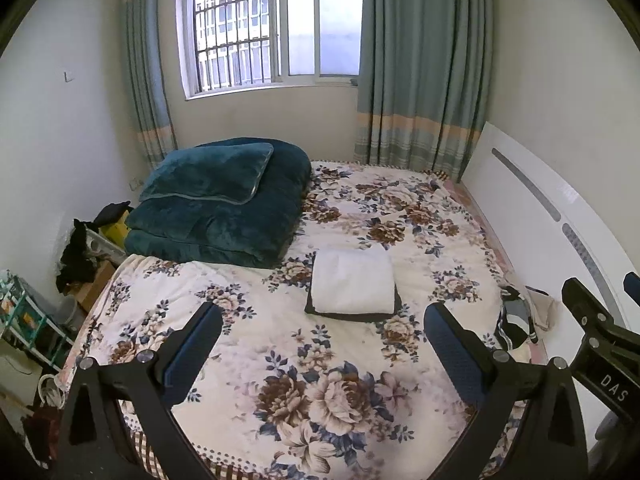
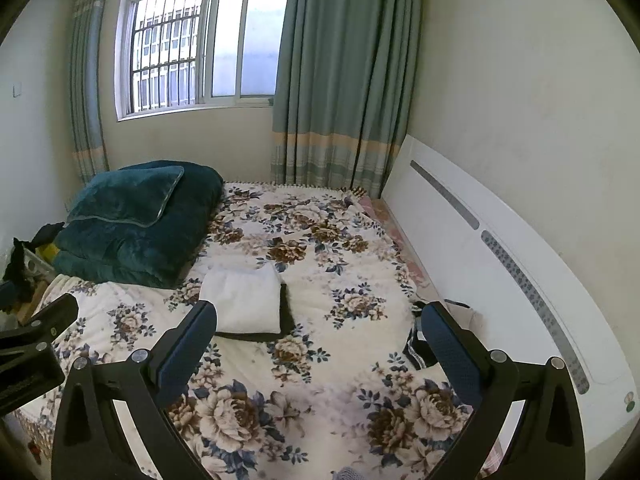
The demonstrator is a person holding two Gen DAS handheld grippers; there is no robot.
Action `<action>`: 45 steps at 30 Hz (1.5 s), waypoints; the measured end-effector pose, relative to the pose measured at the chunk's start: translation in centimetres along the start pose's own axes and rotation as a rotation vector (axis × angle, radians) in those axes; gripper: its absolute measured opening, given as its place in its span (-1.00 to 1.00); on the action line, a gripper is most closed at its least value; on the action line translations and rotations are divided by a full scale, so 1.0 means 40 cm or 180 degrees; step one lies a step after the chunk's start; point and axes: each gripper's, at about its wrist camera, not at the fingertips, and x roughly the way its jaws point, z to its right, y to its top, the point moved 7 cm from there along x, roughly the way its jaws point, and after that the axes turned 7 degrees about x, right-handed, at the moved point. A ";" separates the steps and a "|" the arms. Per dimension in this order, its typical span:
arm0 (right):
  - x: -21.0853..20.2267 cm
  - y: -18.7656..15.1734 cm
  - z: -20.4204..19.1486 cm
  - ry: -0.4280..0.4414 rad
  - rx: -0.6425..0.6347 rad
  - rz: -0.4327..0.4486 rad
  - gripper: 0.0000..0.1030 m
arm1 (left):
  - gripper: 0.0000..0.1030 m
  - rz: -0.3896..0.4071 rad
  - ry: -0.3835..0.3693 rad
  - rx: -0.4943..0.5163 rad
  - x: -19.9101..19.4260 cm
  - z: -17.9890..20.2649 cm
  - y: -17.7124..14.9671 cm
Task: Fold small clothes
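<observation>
A folded white garment (image 1: 353, 281) lies on top of a folded dark garment (image 1: 352, 315) in the middle of the floral bedspread (image 1: 280, 360); the stack also shows in the right wrist view (image 2: 242, 300). A small pile of unfolded clothes, dark striped and pale, (image 1: 518, 316) lies at the bed's right edge by the headboard, partly hidden behind my right finger in the right wrist view (image 2: 416, 344). My left gripper (image 1: 324, 324) is open and empty above the near part of the bed. My right gripper (image 2: 320, 328) is open and empty, and it shows at the right in the left wrist view (image 1: 600, 292).
A folded teal blanket with a pillow (image 1: 220, 204) sits at the far left of the bed. The white headboard (image 1: 540, 220) runs along the right. Boxes and dark clutter (image 1: 88, 256) stand on the floor at the left. Window and curtains (image 1: 420, 80) are behind.
</observation>
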 end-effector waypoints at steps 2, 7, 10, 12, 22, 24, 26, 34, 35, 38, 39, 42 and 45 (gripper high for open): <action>-0.013 0.000 0.006 0.0012 -0.0004 0.0010 1.00 | 1.00 0.0012 0.0009 -0.0002 -0.009 0.000 -0.001; -0.018 0.002 0.007 0.0089 -0.0002 -0.0013 1.00 | 1.00 0.0059 0.0047 -0.0027 -0.028 -0.004 -0.007; -0.021 0.001 0.003 0.0129 -0.0003 -0.0019 1.00 | 1.00 0.0085 0.0087 -0.0056 -0.042 -0.012 -0.010; -0.023 0.001 0.001 0.0149 -0.0010 -0.0024 1.00 | 1.00 0.0099 0.0106 -0.0062 -0.050 -0.016 -0.010; -0.042 -0.005 -0.007 0.0251 -0.0047 -0.0042 1.00 | 1.00 0.0103 0.0131 -0.0065 -0.069 -0.022 -0.011; -0.047 -0.007 -0.008 0.0258 -0.0047 -0.0043 1.00 | 1.00 0.0111 0.0151 -0.0060 -0.079 -0.027 -0.012; -0.048 -0.006 -0.010 0.0278 -0.0046 -0.0040 1.00 | 1.00 0.0127 0.0161 -0.0068 -0.091 -0.031 -0.015; -0.054 -0.010 -0.012 0.0287 -0.0064 -0.0061 1.00 | 1.00 0.0126 0.0162 -0.0071 -0.100 -0.030 -0.024; -0.055 -0.009 -0.014 0.0292 -0.0064 -0.0066 1.00 | 1.00 0.0129 0.0164 -0.0066 -0.102 -0.030 -0.024; -0.061 -0.011 -0.018 0.0315 -0.0063 -0.0080 1.00 | 1.00 0.0132 0.0159 -0.0067 -0.101 -0.030 -0.022; -0.062 -0.012 -0.019 0.0323 -0.0065 -0.0082 1.00 | 1.00 0.0130 0.0161 -0.0061 -0.101 -0.030 -0.022; -0.067 -0.013 -0.019 0.0339 -0.0050 -0.0086 1.00 | 1.00 0.0132 0.0164 -0.0054 -0.104 -0.031 -0.023; -0.072 -0.016 -0.016 0.0358 -0.0032 -0.0087 1.00 | 1.00 0.0133 0.0168 -0.0055 -0.104 -0.027 -0.024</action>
